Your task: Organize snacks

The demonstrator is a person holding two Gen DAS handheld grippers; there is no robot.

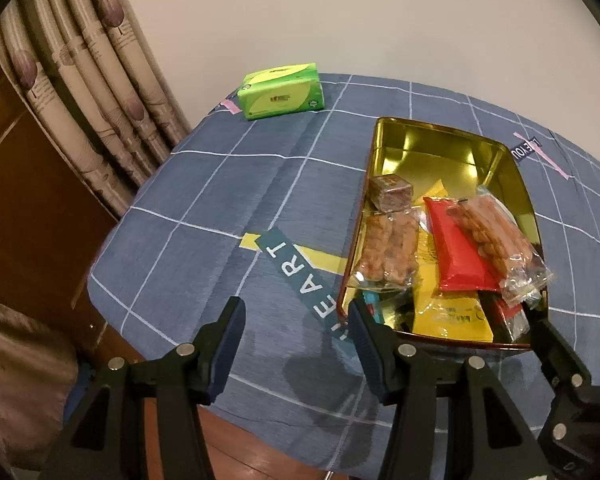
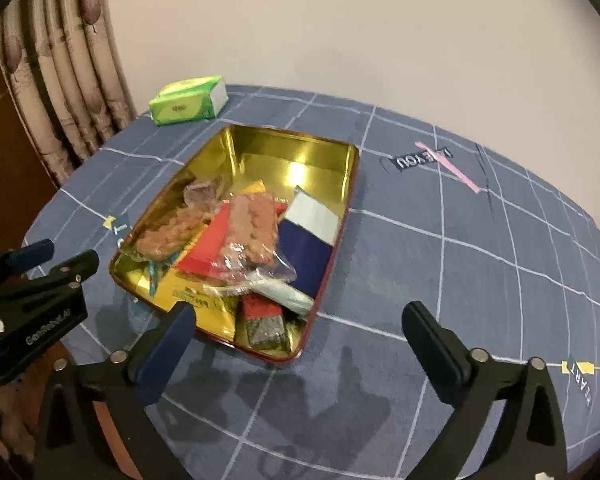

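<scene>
- Hovering at the near edge of the table, the right gripper has its jaws spread wide with nothing between them; no packet hangs from either pad.
- The left gripper stands part open and empty too, just beside the near left corner of the gold tin.
- The snacks all lie inside that tin, heaped toward its near end (the far half is bare metal); none shows on the cloth.
- Risk, as I judge it: the clear packet sits on top of the heap and near the rim, so a careless nudge could slide it over the edge.
- The tin is light and shallow; a jaw catching its rim could skid it along the blue cloth.
- The green tissue pack sits well apart, out of harm's way.
</scene>
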